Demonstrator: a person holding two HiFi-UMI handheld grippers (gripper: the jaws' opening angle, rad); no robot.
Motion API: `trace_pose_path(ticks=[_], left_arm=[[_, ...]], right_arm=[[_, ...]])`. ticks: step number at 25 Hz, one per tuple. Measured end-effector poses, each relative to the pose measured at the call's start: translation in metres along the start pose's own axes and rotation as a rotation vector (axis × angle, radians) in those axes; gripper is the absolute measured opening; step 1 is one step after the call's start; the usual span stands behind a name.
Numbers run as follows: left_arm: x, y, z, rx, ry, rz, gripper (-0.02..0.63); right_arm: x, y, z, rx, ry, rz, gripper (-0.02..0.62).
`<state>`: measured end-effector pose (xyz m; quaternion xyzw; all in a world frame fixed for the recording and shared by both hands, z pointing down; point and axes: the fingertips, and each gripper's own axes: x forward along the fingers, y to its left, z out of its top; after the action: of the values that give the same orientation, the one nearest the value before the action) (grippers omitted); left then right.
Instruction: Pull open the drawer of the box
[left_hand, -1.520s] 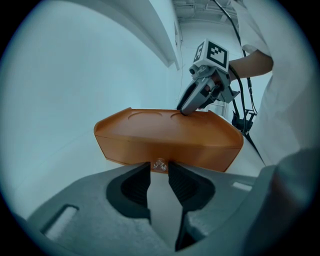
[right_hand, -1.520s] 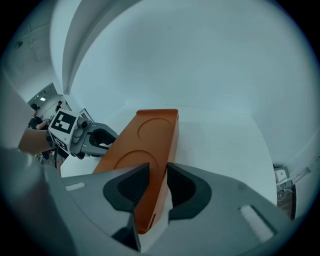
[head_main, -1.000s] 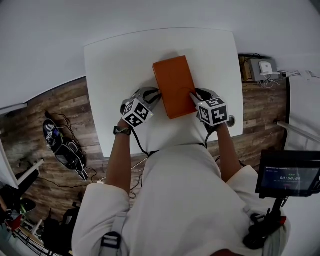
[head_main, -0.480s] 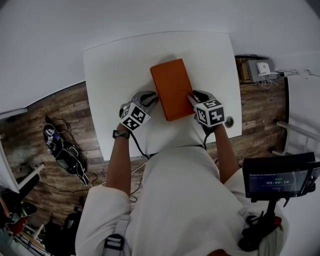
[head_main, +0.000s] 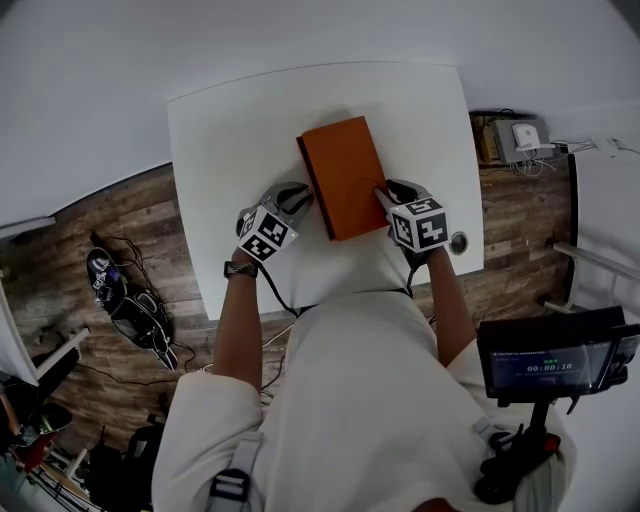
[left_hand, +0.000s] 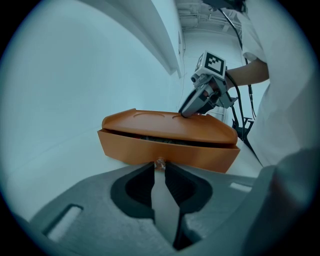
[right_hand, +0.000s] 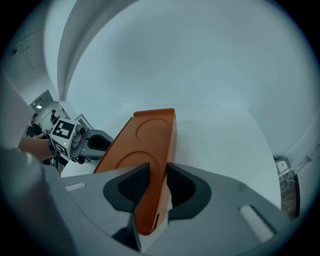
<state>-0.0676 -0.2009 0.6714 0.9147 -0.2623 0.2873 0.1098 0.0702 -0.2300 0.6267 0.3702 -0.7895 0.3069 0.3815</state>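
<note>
on the white table (head_main: 230, 130), left claw (left_hand: 159, 167) pinches the drawer knob (left_hand: 159, 162), right claw (right_hand: 156, 175) clamps the box (right_hand: 149, 131).

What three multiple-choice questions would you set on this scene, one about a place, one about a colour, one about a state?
1. The box stands on: A) the white table; B) a shelf; C) a chair.
2. The box is: A) blue; B) orange; C) green.
3. The left gripper is: A) wide open above the box; B) closed on the drawer's knob; C) lying flat beside the box.
Answers: 1 A, the head view shows it on the tabletop; 2 B, every view shows orange; 3 B, the left gripper view shows the jaw tips pinching the small knob.
</note>
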Motion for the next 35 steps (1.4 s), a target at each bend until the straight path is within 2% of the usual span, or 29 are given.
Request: trace_pose_path(ticks=[14, 35], left_arm=[[-0.009, 0.005, -0.008, -0.035, 0.014, 0.003, 0.071], [-0.022, 0.011, -0.021, -0.048, 0.021, 0.024, 0.072]], right_arm=[[0.001, -0.005, 0.003, 0.009, -0.003, -0.013, 0.110], [0.003, -0.008, 0.003, 0.019, -0.012, -0.024, 0.110]])
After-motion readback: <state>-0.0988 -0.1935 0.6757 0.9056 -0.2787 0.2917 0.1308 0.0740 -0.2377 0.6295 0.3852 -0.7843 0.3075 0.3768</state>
